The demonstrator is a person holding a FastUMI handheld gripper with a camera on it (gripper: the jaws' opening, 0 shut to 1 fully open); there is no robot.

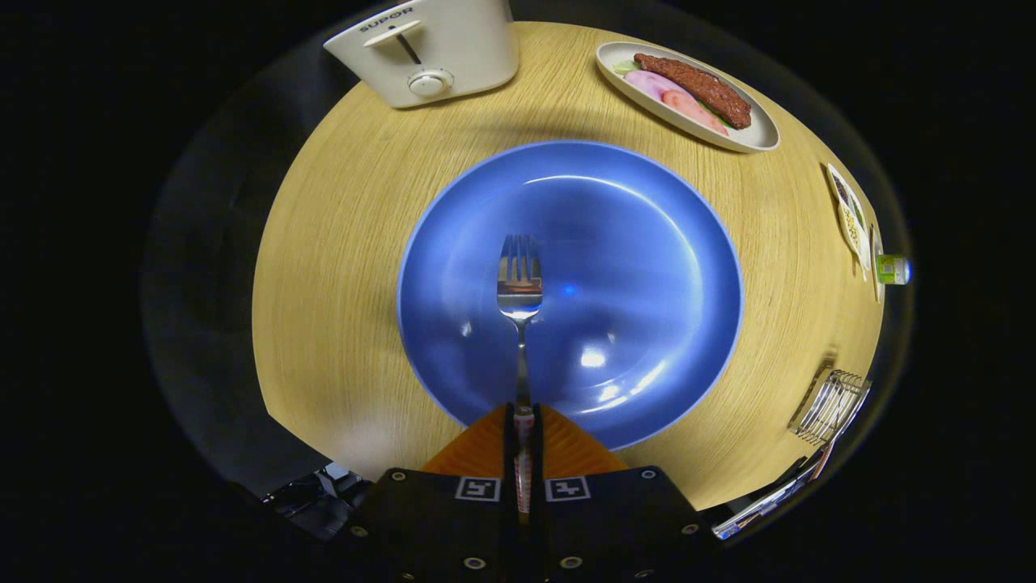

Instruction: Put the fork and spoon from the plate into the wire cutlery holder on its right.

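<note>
My gripper [524, 421] is shut on the handle of a metal fork [520, 283]. The fork sticks straight out ahead of the fingers, tines pointing away, held above the middle of the blue plate [672, 243]. The plate lies on a round wooden table [340, 267]. The wire cutlery holder [832, 405] stands far to the right of the plate, near the table's edge. A spoon-like handle [842, 425] appears to lean in the holder, but it is too small to be sure.
A white toaster [437, 44] stands beyond the plate to the left. An oval dish with sausage and ham slices [688, 93] sits beyond it to the right. A small dish of snacks [850, 214] and a small bottle [893, 270] are at the right edge.
</note>
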